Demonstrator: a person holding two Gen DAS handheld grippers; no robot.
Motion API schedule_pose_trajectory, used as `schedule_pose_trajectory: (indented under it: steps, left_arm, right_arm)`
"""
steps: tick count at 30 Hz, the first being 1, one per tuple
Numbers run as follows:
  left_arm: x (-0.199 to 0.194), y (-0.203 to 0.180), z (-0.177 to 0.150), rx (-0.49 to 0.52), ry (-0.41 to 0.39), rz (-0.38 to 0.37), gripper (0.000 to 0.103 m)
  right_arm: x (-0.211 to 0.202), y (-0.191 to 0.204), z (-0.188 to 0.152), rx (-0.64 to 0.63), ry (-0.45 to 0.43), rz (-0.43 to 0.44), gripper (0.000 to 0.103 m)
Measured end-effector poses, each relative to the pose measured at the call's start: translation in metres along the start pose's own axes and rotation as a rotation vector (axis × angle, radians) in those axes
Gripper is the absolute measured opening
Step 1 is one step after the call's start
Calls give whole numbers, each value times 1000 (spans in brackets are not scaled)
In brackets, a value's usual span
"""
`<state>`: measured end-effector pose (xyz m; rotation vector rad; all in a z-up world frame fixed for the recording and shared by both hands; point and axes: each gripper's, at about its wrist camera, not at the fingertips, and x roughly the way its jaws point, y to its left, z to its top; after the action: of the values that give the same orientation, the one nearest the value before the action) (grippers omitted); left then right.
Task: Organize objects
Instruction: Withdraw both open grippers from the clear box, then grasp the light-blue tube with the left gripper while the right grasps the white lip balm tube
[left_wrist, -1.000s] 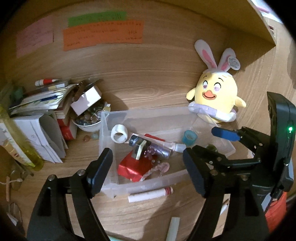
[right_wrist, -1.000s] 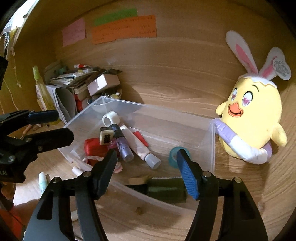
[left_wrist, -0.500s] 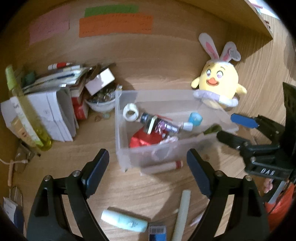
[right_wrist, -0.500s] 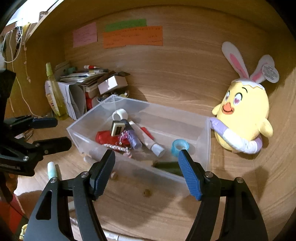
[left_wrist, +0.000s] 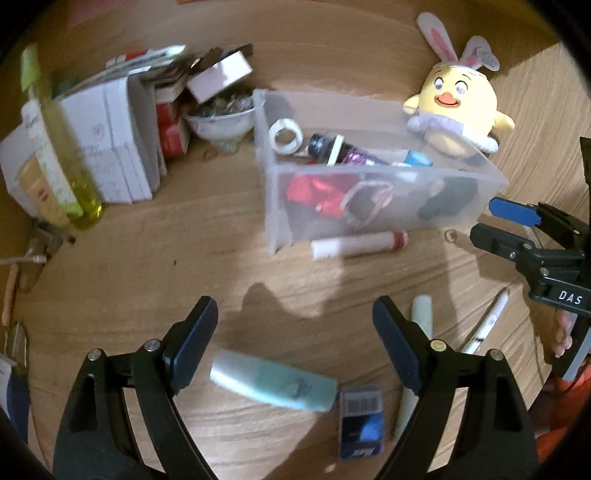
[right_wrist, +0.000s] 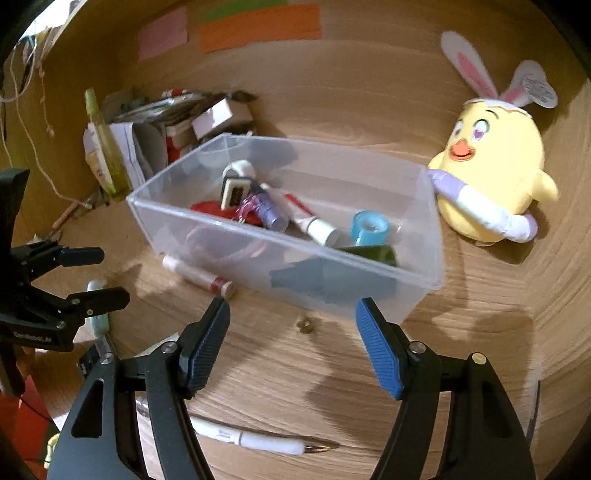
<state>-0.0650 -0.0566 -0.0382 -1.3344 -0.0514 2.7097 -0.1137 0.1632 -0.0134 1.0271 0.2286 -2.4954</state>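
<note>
A clear plastic bin (left_wrist: 373, 184) (right_wrist: 236, 225) on the wooden desk holds a tape roll, tubes, a red item and a blue tape. My left gripper (left_wrist: 295, 339) is open and empty, above a pale teal tube (left_wrist: 273, 384) and a small blue box (left_wrist: 360, 421). A white tube with a red cap (left_wrist: 358, 244) (right_wrist: 197, 275) lies against the bin's front wall. My right gripper (right_wrist: 291, 347) is open and empty, in front of the bin; it also shows in the left wrist view (left_wrist: 506, 225). A white pen (right_wrist: 258, 439) lies below it.
A yellow bunny-eared plush (left_wrist: 458, 107) (right_wrist: 491, 177) sits right of the bin. Stacked papers and boxes (left_wrist: 110, 136), a yellow-green bottle (left_wrist: 62, 140) and a bowl of small items (left_wrist: 221, 118) stand at the left. A pale stick (left_wrist: 423, 317) and a pen (left_wrist: 487, 325) lie near the front.
Both grippers have pulled back from the bin toward the desk's front. The teal tube, blue box and white pen have come into view. Both stay open.
</note>
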Motion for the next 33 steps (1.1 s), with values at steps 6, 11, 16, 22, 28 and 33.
schedule_pose_trajectory:
  steps: [6, 11, 16, 22, 28, 33]
  left_arm:
    - [-13, 11, -26, -11, 3, -13, 86]
    - [-12, 9, -40, 18, 18, 5, 86]
    - [-11, 15, -42, -4, 34, -27, 86]
    - [-12, 15, -41, -22, 44, -44, 86]
    - [-7, 5, -35, -1, 52, -75, 86]
    - [-3, -1, -29, -5, 47, -74, 74]
  right_arm:
    - [16, 31, 2, -64, 20, 42, 67]
    - [31, 59, 10, -138, 48, 74, 67]
    - [47, 78, 18, -208, 71, 55, 66]
    - [61, 90, 16, -248, 103, 58, 58]
    - [56, 88, 19, -253, 125, 104, 50]
    - [73, 92, 21, -281, 163, 105, 47]
